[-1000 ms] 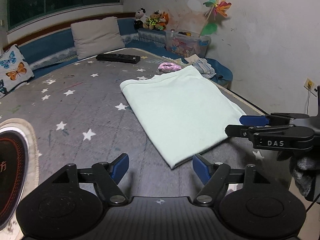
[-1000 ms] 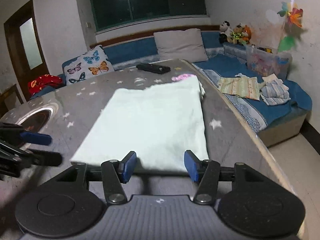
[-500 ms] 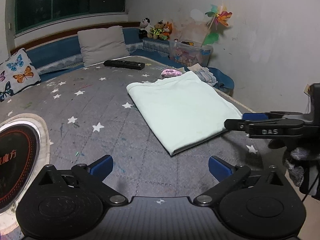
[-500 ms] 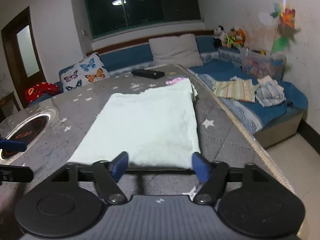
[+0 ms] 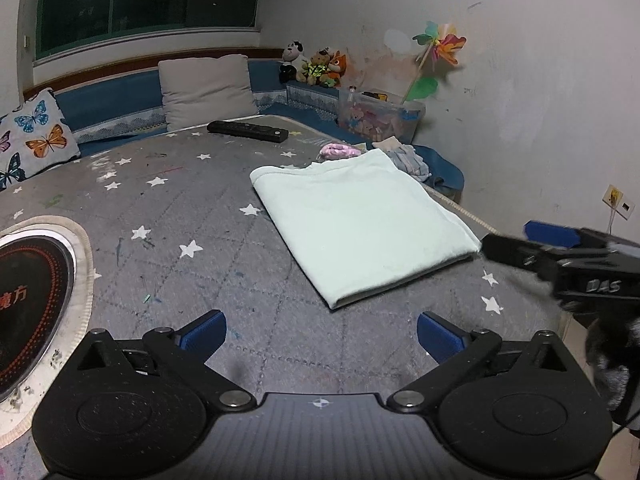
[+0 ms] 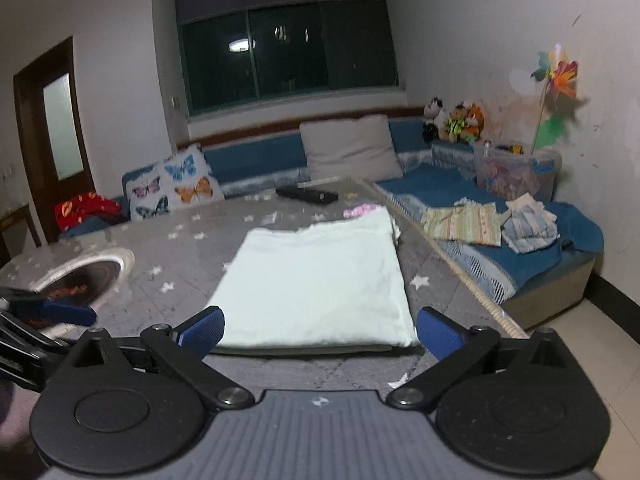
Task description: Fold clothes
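A pale green garment (image 5: pixel 360 220) (image 6: pixel 320 276) lies folded into a flat rectangle on the grey star-patterned table (image 5: pixel 180 216). My left gripper (image 5: pixel 320 332) hovers open over bare table just short of the garment's near left corner, with nothing between its fingers. My right gripper (image 6: pixel 320 330) is at the garment's near edge; its jaws are opening wide and the blue pads stand clear of the cloth on either side. In the left wrist view the right gripper (image 5: pixel 520 244) shows from the side at the garment's right corner. The left gripper (image 6: pixel 60 312) shows at the left edge of the right wrist view.
A black remote (image 5: pixel 248 131) and a pink item (image 5: pixel 338 151) lie beyond the garment. A round dark plate (image 5: pixel 32 300) is set into the table at left. More clothes (image 6: pixel 496 224) lie on the blue bench beside the table's right edge (image 6: pixel 460 272). Cushions line the back.
Both grippers have opened wide. The right gripper has let go of the garment's near edge and drawn back and up a little. The left gripper has pulled back from the garment's corner.
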The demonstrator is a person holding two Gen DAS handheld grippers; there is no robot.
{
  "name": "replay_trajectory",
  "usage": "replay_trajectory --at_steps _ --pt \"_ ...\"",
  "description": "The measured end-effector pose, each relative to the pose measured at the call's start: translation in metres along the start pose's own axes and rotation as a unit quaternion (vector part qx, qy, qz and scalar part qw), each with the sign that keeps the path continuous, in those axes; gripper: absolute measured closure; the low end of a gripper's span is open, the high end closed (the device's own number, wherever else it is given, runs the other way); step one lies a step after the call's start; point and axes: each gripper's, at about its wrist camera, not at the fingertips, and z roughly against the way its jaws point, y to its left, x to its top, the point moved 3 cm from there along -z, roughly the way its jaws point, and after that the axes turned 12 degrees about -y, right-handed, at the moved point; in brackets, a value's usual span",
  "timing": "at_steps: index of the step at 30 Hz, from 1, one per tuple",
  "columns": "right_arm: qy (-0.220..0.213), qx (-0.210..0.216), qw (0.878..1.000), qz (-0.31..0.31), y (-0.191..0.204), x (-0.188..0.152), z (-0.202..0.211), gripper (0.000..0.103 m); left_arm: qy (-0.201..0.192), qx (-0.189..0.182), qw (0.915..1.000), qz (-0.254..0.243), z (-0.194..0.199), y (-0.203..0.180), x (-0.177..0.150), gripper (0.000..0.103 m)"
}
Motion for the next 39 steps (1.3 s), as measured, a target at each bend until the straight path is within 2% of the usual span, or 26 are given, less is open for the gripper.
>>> replay_trajectory --at_steps 3,10,24,39 --pt "-0.011 -0.002 1.0 -0.013 0.0 0.003 0.012 0.0 0.005 0.007 1.0 -0.003 -0.002 -0.001 -0.002 0.0" --pt "0.001 -0.013 1.0 -0.025 -0.002 -0.005 0.023 0.0 0.017 0.017 0.9996 -0.014 -0.001 -0.004 -0.01 0.0" --pt "0.014 -0.024 0.999 -0.039 0.005 -0.02 0.038 0.0 0.028 0.015 0.9991 -0.03 0.009 -0.015 -0.019 0.0" --pt "0.006 -0.024 0.999 -0.038 0.016 -0.023 0.052 0.0 0.035 0.011 0.9984 -0.042 0.017 -0.024 -0.029 0.0"
